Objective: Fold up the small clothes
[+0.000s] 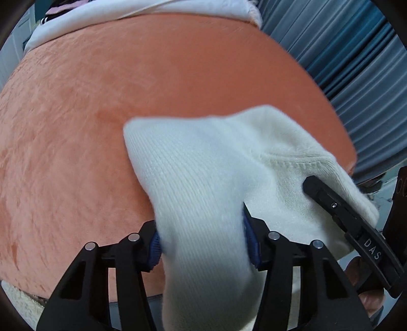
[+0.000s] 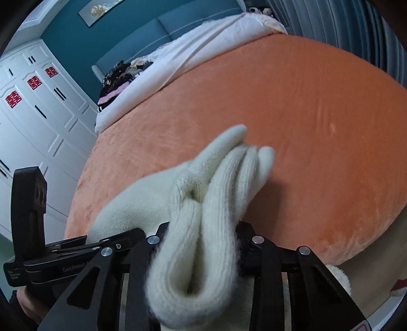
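Cream knitted sock point(image 1: 203, 178), bunched and lifted just above the orange bed point(image 1: 101, 114) near its front edge. Left gripper point(image 1: 202, 244) and right gripper point(image 2: 201, 239) each clamp one end, probably to stretch it flat for folding.

Both wrist views look forward along their tongs, very near a white sock point(image 1: 203, 183) point(image 2: 203, 203), over the orange bed point(image 1: 127, 101) point(image 2: 305, 127). Both share sock, bed and far white bedding point(image 1: 152, 10) point(image 2: 203, 45).
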`<state>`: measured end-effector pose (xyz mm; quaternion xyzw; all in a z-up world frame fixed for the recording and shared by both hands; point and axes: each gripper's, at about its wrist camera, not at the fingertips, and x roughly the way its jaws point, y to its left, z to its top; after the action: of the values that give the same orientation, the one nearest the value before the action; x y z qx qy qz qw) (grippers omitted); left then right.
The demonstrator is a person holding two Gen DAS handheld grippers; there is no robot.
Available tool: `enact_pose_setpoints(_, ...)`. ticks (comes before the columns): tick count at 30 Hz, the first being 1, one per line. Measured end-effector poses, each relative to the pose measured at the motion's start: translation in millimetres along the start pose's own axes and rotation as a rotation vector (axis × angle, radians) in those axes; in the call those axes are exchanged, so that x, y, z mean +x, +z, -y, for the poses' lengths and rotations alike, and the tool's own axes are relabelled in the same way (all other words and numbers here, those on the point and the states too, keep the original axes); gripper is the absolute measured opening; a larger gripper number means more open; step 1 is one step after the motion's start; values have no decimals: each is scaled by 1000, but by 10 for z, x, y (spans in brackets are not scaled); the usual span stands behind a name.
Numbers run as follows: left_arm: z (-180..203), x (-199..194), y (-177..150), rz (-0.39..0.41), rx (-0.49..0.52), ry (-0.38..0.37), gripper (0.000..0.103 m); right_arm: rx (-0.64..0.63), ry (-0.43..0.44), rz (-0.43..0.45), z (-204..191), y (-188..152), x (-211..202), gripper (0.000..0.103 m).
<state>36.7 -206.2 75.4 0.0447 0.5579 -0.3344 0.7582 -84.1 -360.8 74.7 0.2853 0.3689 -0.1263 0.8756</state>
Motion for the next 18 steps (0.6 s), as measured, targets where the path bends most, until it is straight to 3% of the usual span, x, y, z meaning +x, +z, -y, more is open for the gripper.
enact_pose_setpoints(4, 131, -507, 61, 87, 28, -111, 50, -20, 5, 139, -199, 136, -662, 31)
enact_pose_setpoints(11, 350, -1758, 130, 379, 140, -199, 50, -182, 34, 433, -875, 341, -1734, 31)
enact_pose_setpoints(18, -104, -2899, 48, 629, 193, -148, 52, -322, 230, 610, -1726, 508, -2175, 32)
